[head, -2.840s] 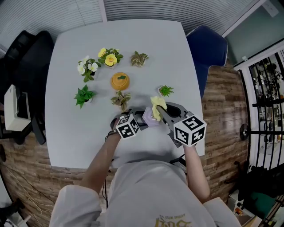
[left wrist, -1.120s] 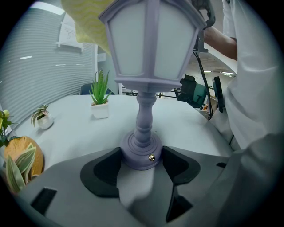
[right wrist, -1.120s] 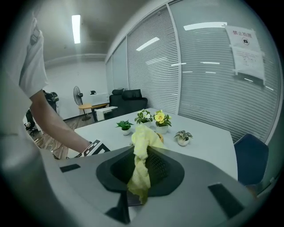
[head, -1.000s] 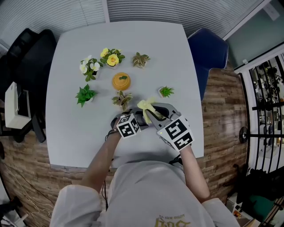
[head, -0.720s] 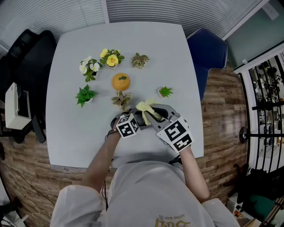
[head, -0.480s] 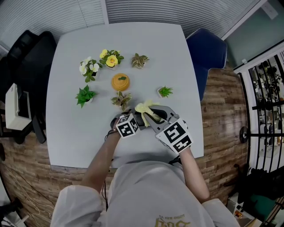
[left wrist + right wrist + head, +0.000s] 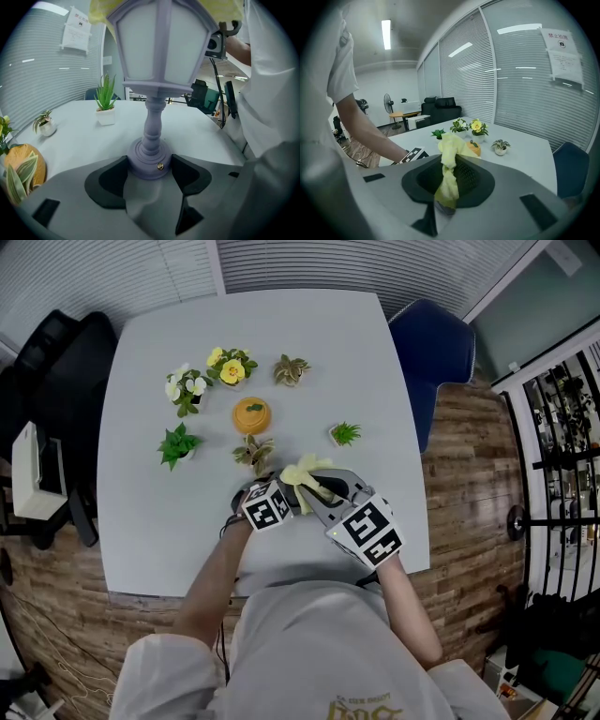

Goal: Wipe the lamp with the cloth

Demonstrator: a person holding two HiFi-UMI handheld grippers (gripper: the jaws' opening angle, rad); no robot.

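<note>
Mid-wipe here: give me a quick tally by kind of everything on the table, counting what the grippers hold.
Flowering plants: 2
Leafy plants: 4
Orange ornament: 1
Lamp: 1
Cloth: 1
Total: 9

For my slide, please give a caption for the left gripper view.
The left gripper grips the round base of a pale purple lantern-shaped lamp, a yellow cloth over its top.
</note>
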